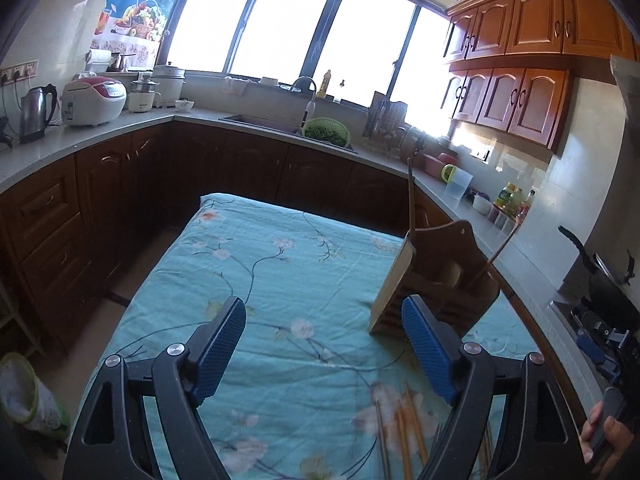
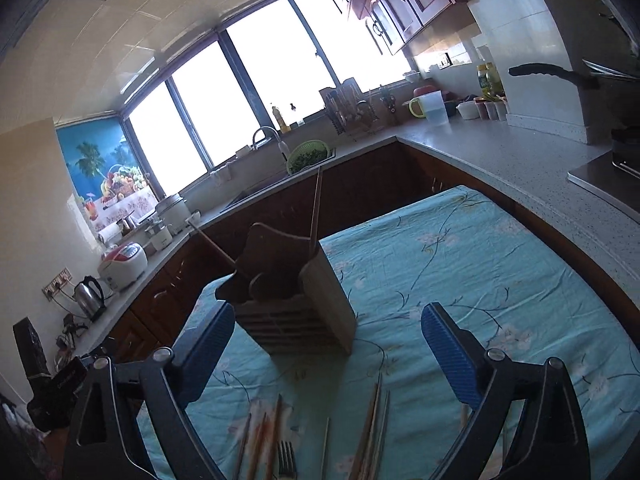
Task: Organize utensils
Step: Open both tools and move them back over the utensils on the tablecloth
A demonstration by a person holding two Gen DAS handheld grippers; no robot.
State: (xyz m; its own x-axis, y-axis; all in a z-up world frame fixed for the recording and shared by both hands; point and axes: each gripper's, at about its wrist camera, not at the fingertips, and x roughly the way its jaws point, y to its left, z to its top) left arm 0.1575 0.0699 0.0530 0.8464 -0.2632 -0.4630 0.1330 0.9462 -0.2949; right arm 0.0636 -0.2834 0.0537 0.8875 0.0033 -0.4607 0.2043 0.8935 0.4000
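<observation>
Hovering: both grippers [image 1: 324, 344] [image 2: 328, 346] (fingers apart) near holder [image 2: 296, 300].

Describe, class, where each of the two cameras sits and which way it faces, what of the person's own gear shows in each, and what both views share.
Left wrist: rides the left gripper, above the table's near end, facing the window; open blue fingers show, wooden utensil holder ahead to the right.
Right wrist: rides the right gripper, tilted, facing the window; open fingers show, holder ahead to the left.
Shared: the holder, the floral tablecloth, loose chopsticks, the green colander.
</observation>
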